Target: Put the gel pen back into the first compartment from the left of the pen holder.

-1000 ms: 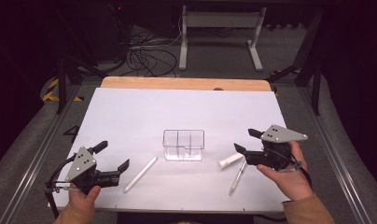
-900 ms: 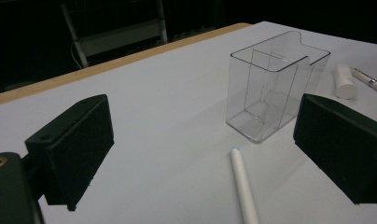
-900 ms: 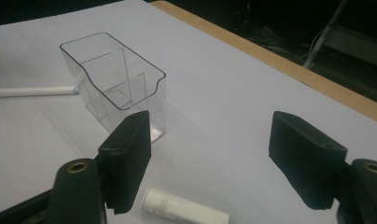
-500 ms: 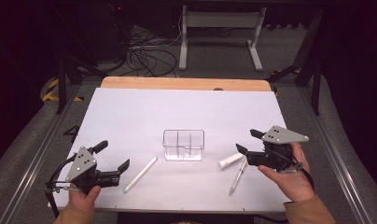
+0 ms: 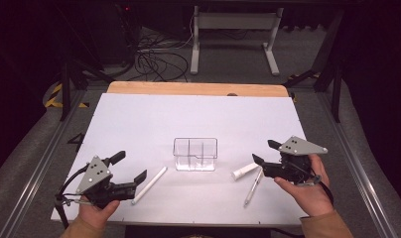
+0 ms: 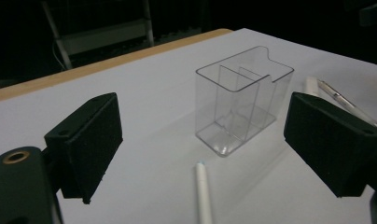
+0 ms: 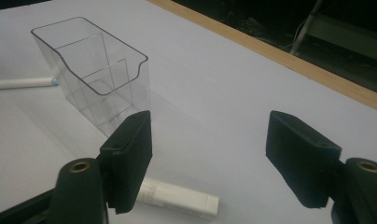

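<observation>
— Near the lower centre of the high view, why does the long white pen point(image 5: 149, 185) lie flat on the tabletop point(image 5: 139, 124)?
— Likely waiting for the clear organiser point(image 5: 195, 154) above it. The left hand-held gripper point(image 5: 130, 172) has just been narrowing slightly, nothing between its wide jaws.
— The right hand-held gripper point(image 5: 264, 152)?
— Agape, empty, over the short white tube point(image 5: 244, 171) and slim pen point(image 5: 252, 187).
</observation>
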